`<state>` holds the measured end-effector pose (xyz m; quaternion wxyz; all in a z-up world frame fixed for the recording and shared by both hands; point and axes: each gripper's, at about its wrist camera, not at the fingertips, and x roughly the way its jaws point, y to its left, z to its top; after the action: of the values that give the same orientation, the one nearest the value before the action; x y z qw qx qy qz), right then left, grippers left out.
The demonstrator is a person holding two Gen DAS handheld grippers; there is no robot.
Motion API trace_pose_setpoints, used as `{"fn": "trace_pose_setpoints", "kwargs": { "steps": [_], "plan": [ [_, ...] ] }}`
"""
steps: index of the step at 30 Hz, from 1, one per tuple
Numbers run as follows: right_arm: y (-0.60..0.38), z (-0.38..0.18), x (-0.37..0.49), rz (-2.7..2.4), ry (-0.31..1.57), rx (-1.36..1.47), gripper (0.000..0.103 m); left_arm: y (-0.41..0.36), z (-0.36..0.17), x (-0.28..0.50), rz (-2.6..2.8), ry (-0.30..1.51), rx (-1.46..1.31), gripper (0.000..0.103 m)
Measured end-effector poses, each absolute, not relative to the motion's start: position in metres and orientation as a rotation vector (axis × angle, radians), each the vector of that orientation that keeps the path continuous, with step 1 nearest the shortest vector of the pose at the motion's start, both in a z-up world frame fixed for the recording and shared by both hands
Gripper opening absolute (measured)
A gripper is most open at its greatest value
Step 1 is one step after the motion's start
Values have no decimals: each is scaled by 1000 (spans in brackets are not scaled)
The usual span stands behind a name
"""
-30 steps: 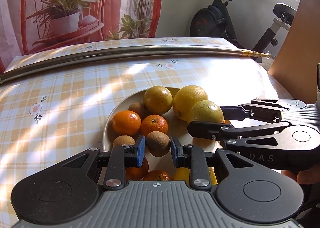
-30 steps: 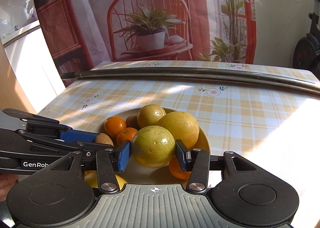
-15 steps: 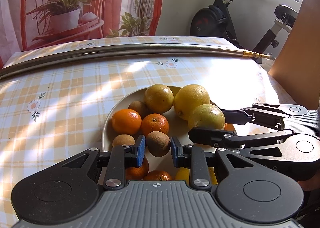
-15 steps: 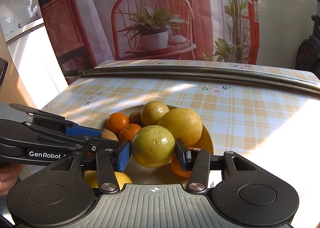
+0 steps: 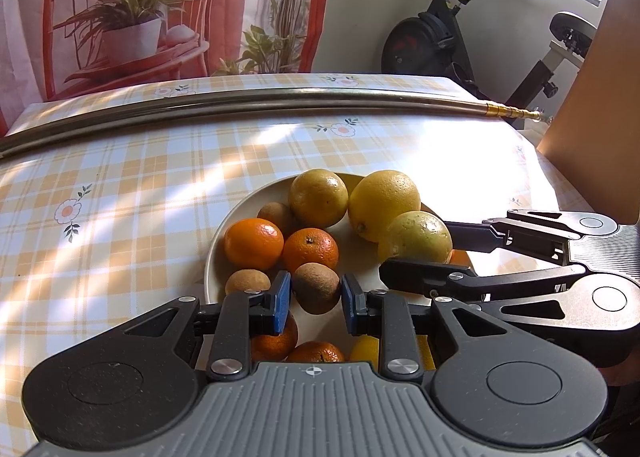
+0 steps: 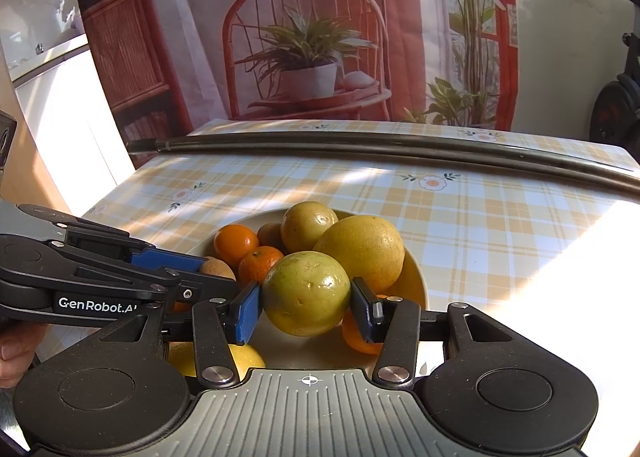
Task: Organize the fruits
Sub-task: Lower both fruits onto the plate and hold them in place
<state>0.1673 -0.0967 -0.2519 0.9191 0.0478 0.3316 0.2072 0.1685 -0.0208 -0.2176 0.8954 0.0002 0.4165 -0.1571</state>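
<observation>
A cream plate (image 5: 212,257) on the checked tablecloth holds oranges (image 5: 253,244), large yellow citrus (image 5: 384,203) and brown kiwis (image 5: 247,283). My left gripper (image 5: 315,285) is shut on a brown kiwi (image 5: 317,293) over the plate's near side. From the right view the left gripper (image 6: 200,271) comes in from the left, with the kiwi (image 6: 216,268) partly hidden. My right gripper (image 6: 306,299) is shut on a yellow-green citrus (image 6: 306,289) above the plate's rim (image 6: 420,277). The left view shows that citrus (image 5: 416,235) between the right gripper's fingers (image 5: 420,277).
A long metal pole (image 5: 280,99) lies across the far side of the table. An exercise bike (image 5: 440,41) stands behind the table's right corner, and a brown board (image 5: 592,97) rises at the right. A hand (image 6: 12,353) holds the left gripper's handle.
Both grippers have kept their hold. The right gripper and its citrus have drifted slightly right and down in the left view; the left gripper has barely moved.
</observation>
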Motion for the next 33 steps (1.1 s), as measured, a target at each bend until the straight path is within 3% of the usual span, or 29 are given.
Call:
{"fn": "trace_pose_setpoints", "kwargs": {
  "steps": [33],
  "plan": [
    [-101, -252, 167, 420, 672, 95, 44, -18, -219, 169, -327, 859, -14, 29]
  ]
}}
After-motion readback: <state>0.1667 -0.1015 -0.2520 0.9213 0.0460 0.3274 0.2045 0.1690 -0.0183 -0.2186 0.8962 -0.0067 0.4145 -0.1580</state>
